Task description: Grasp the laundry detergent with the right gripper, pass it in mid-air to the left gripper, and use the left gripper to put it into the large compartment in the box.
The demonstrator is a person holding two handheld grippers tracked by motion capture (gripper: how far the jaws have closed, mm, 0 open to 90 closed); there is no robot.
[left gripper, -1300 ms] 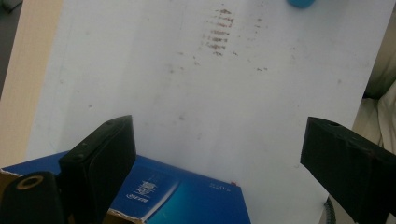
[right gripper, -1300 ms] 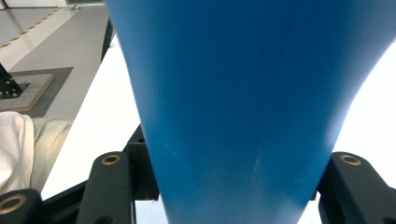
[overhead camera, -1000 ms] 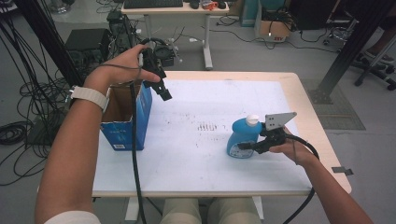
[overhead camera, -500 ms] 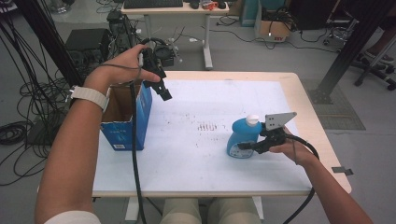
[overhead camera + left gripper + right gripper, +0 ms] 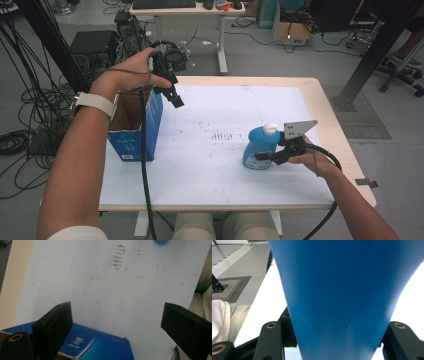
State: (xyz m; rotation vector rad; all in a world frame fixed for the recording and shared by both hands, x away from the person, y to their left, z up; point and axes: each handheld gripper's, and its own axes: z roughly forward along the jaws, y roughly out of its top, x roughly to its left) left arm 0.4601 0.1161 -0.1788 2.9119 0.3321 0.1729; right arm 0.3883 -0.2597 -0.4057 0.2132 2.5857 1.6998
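A blue bottle [image 5: 256, 144] with a white cap stands on the white table [image 5: 225, 190] toward the right. My right gripper [image 5: 266, 157] is shut on its lower body from the right side. In the right gripper view the blue bottle [image 5: 342, 290] sits between the two black jaws of my right gripper [image 5: 337, 340]. My left gripper [image 5: 176, 99] hangs open in the air over the inner edge of a blue cardboard box [image 5: 134, 131] at the table's left. In the left gripper view my left gripper [image 5: 117, 308] has wide jaws and nothing between them, above the box [image 5: 100, 347] and the table.
The box's top is open. Dark scuff marks [image 5: 222, 135] lie mid-table. Each gripper trails a black cable toward the front edge. Past the table stand a desk [image 5: 190, 10], a black frame post [image 5: 380, 50] and floor cables [image 5: 20, 100].
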